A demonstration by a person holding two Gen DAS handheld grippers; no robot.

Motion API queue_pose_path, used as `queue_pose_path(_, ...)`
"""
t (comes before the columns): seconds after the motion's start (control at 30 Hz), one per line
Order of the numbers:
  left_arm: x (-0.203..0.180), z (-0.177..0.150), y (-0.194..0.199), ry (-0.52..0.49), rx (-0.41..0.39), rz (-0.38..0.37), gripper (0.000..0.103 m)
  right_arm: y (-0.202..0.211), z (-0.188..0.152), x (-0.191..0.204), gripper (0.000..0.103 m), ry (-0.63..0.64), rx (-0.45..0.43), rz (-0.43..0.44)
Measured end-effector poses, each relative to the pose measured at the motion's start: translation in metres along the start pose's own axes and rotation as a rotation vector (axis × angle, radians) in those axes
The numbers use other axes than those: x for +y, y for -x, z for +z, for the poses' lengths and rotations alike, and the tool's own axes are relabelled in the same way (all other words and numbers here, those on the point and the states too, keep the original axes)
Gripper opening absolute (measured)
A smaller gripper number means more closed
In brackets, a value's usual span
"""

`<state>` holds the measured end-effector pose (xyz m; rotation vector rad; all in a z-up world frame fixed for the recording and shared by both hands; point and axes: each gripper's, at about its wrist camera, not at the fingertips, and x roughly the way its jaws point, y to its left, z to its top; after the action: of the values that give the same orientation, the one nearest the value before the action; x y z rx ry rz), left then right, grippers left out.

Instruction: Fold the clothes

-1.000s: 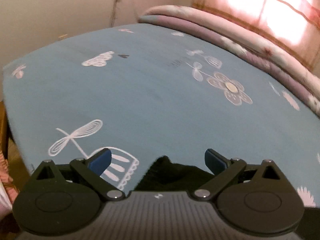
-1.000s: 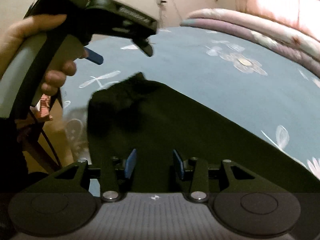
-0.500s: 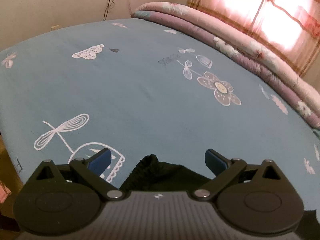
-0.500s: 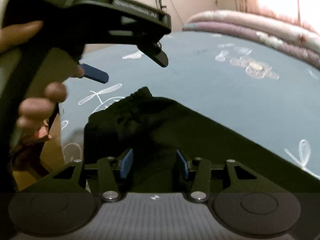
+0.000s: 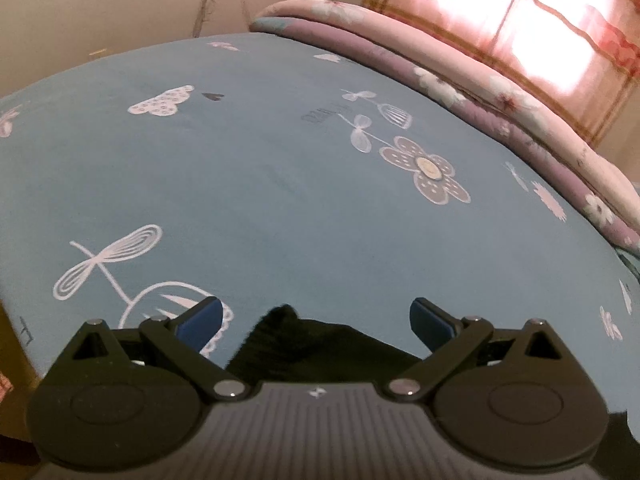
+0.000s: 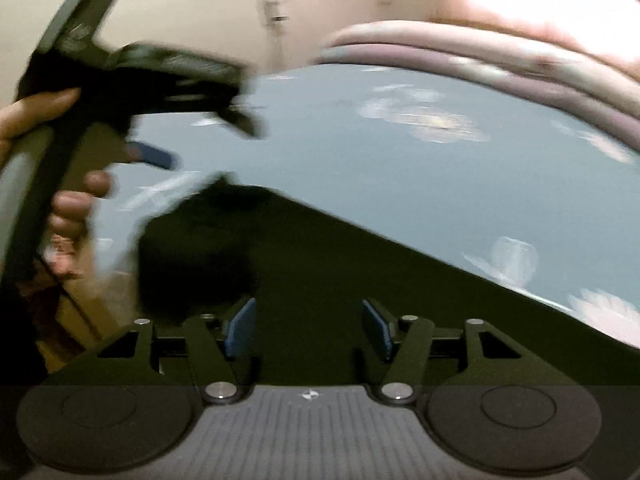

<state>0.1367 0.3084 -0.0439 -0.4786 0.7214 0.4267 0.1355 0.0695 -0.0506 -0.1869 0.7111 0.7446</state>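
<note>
Wide-spread fingers mark the left tool (image 5: 316, 316): its two blue pads stand far apart and grip nothing, hanging above the blue bed sheet (image 5: 280, 184) with the ruffled corner of one black garment (image 5: 304, 340) lying low between them, just in front of the tool's body. Whether the pads touch the cloth cannot be told. The right tool (image 6: 308, 328) is also parted, though less widely, and holds nothing; its two blue pads sit over the dark cloth of the same black garment (image 6: 320, 272), which spreads under and ahead of them and runs off to the right as a long straight edge across the sheet. In the right wrist view, which is blurred, the left tool shows from the side at upper left, gripped by a person's hand (image 6: 68, 208), with one blue pad (image 6: 154, 156) above the garment's far corner. Only one garment is in sight. Along the far side of the bed lie two folded quilts, a pink quilt (image 5: 460, 76) on a purple quilt (image 5: 480, 116), below a pink curtain (image 5: 520, 20).
</note>
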Motion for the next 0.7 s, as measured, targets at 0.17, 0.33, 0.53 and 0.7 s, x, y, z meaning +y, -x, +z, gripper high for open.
queue_pose_path(0.17,-0.015,-0.003,-0.007,-0.043,0.023,-0.009,0.1,0.046,-0.035,-0.065,0.064,-0.097,0.045,-0.25)
queue_pose_path(0.33,-0.039,-0.01,-0.019,-0.113,0.065,-0.002,0.1,0.07,-0.076,-0.107,0.064,-0.205,0.111,-0.368)
queue_pose_path(0.53,-0.075,-0.022,-0.032,-0.205,0.116,-0.054,0.1,0.062,-0.102,-0.093,0.065,-0.148,0.124,-0.349)
queue_pose_path(0.7,-0.095,-0.031,-0.03,-0.258,0.142,-0.105,0.1,0.079,-0.105,-0.081,0.066,-0.103,0.151,-0.326)
